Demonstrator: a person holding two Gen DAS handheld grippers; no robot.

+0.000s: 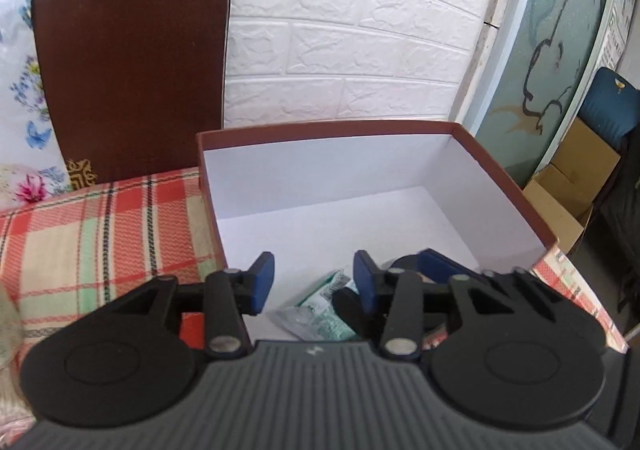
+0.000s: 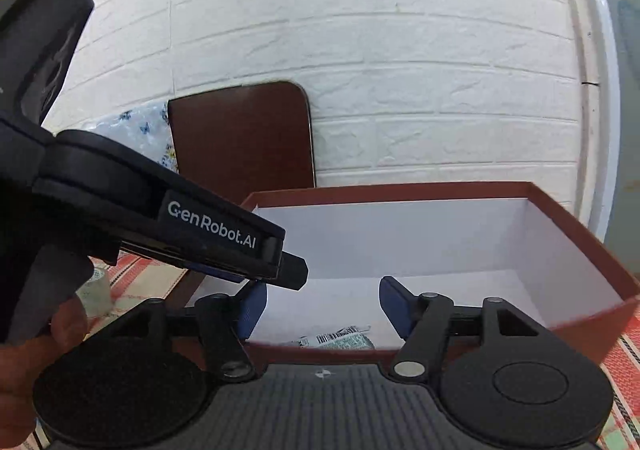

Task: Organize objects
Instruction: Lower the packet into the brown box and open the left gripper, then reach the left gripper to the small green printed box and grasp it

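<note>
A green-and-white crinkled plastic sachet lies flat on the white floor of an open rectangular cardboard box with a brown outside and white lining, close against the box's near wall; its long axis runs roughly along that wall, and in the right wrist view its barcoded end points toward the box's right side. Just to the right of the sachet sits a black round object, partly hidden by the left gripper, so its shape cannot be told fully. The left gripper hangs over the near part of the box with its blue-padded fingers spread wide and holding nothing. The right gripper hovers at the near wall, its fingers likewise wide apart and empty; a second pair of blue pads shows beyond the left one inside the box. The box rests on a red, green and cream plaid cloth, near its far right corner. A dark brown rounded board leans against the white brick-patterned wall behind the cloth, left of the box. A roll of clear tape sits on the cloth left of the box.
</note>
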